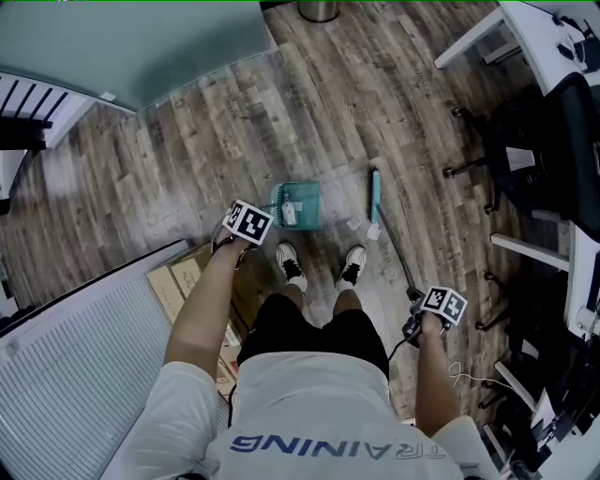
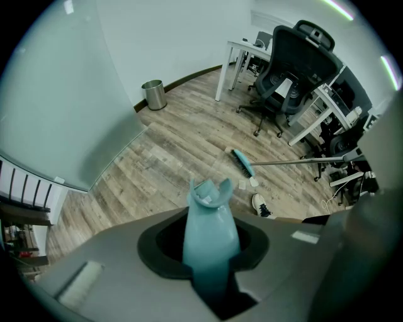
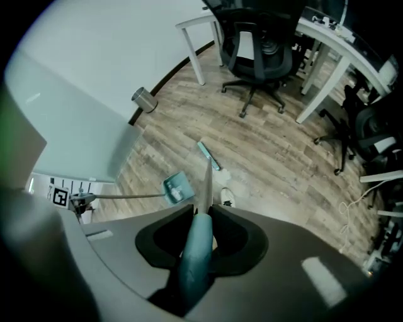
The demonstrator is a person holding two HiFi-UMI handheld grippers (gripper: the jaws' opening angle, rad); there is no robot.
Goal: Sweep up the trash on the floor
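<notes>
Ahead of our shoes (image 1: 292,265) we had a broad stretch of bare plank floor (image 1: 281,122) reaching to the pale wall (image 1: 141,47). Only the dustpan (image 1: 298,204) and the head of the broom (image 1: 375,192), near each other, and a metal bin (image 1: 319,9) by the far wall broke it. On our right, office chairs (image 1: 548,141) and white desks (image 1: 487,33) crowded the way, with a loose cable (image 1: 466,375) on the boards near them. On our left, cardboard boxes (image 1: 183,277) and a ribbed white panel (image 1: 84,366) hemmed us in.
</notes>
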